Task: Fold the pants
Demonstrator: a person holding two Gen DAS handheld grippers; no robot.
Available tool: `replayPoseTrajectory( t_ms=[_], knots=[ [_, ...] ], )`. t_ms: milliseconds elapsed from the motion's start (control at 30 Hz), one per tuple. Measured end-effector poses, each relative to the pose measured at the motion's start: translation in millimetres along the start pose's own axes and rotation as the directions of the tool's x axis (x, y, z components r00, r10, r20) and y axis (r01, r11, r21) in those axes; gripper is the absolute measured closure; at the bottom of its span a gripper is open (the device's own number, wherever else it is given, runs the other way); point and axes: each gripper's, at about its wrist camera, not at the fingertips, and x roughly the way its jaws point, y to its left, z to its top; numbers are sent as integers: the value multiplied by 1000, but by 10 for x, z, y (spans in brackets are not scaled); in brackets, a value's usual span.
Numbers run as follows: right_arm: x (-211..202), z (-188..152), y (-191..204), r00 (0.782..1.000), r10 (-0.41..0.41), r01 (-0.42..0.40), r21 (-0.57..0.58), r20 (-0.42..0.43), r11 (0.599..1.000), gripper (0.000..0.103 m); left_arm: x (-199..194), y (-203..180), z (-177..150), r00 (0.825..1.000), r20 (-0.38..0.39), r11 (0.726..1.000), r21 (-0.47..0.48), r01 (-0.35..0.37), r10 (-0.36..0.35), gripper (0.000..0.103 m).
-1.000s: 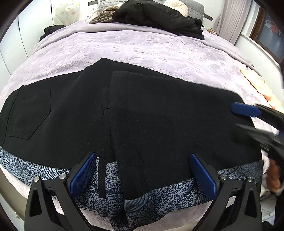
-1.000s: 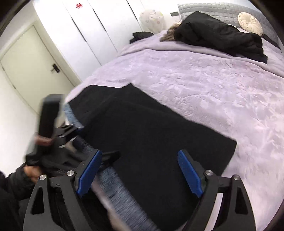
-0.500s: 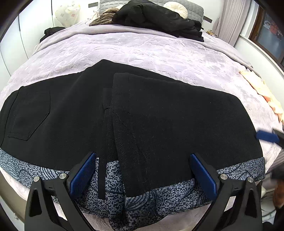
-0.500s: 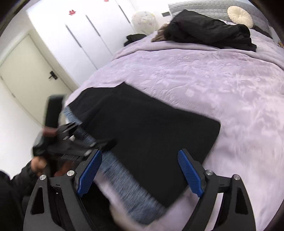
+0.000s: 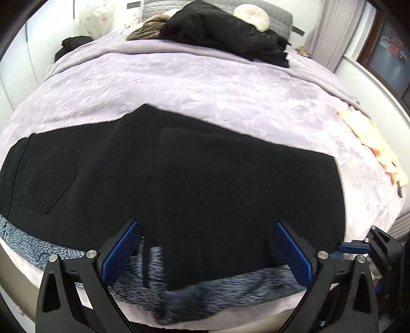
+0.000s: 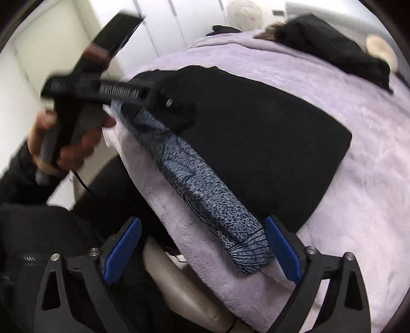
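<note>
Black pants (image 5: 179,179) lie folded flat near the front edge of a bed covered by a lilac textured blanket (image 5: 205,84), over a blue patterned cloth (image 6: 205,189) along that edge. The left gripper (image 5: 205,253) hangs above the pants' near hem, jaws apart and empty. The right gripper (image 6: 202,253) straddles the cloth's end at the bed corner, jaws opening, pads clear of it. Dark clothing (image 5: 225,33) is heaped at the grey headboard; white wardrobe doors (image 6: 179,23) stand behind.
</note>
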Motion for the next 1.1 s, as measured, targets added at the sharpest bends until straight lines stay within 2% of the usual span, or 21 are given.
replayPoseTrajectory(
  t_ms=[100, 167, 333, 433, 533, 633, 700, 800, 867, 933, 1000, 1033, 1100],
  knots=[
    [-102, 81, -28, 1000, 7, -7, -4, -10, 1000, 3, -21, -170, 17, 998, 37, 996, 68, -49, 47, 0],
    [-254, 159, -70, 999, 13, -13, -10, 35, 1000, 3, 26, -194, 46, 996, 27, 993, 78, -90, 88, 0],
    [-568, 340, -293, 988, -54, 55, -1, 142, 998, 3, -107, -93, 125, 997, 68, 999, 27, -25, 23, 0],
    [-435, 487, -517, 983, -84, 73, 70, 163, 995, 3, 45, -93, 161, 999, 46, 999, 44, -12, 10, 0],
    [-81, 599, -779, 993, -63, 44, 178, 103, 983, 3, 432, -88, 174, 994, -27, 992, 67, -103, 105, 0],
    [115, 644, -827, 982, -189, 187, 157, -2, 970, 3, 262, -76, 155, 996, 8, 995, 51, -90, 90, 0],
    [2, 695, -801, 985, -169, 163, 167, 23, 972, 3, 49, -22, 93, 997, 57, 998, 39, -53, 51, 0],
    [-226, 799, -721, 983, -146, 130, 141, 109, 981, 3, -217, 57, -58, 993, 115, 999, 52, -16, 10, 0],
    [-283, 946, -684, 981, -130, 113, 120, 143, 986, 3, -265, 59, -174, 995, 103, 998, 58, 1, -7, 0],
    [-192, 1129, -650, 982, -132, 119, 101, 134, 988, 3, -221, 15, -237, 997, 79, 997, 77, -9, 3, 0],
    [-79, 1257, -641, 984, -137, 128, 79, 116, 989, 3, -50, 3, -257, 995, 22, 992, 82, -99, 97, 0],
    [18, 1351, -616, 986, -127, 120, 68, 109, 990, 3, 30, 50, -268, 995, -5, 993, 53, -101, 102, 0],
    [201, 1538, -540, 991, -104, 100, 54, 84, 994, 3, 28, 132, -267, 998, 7, 998, -2, -67, 67, 0]
  ],
)
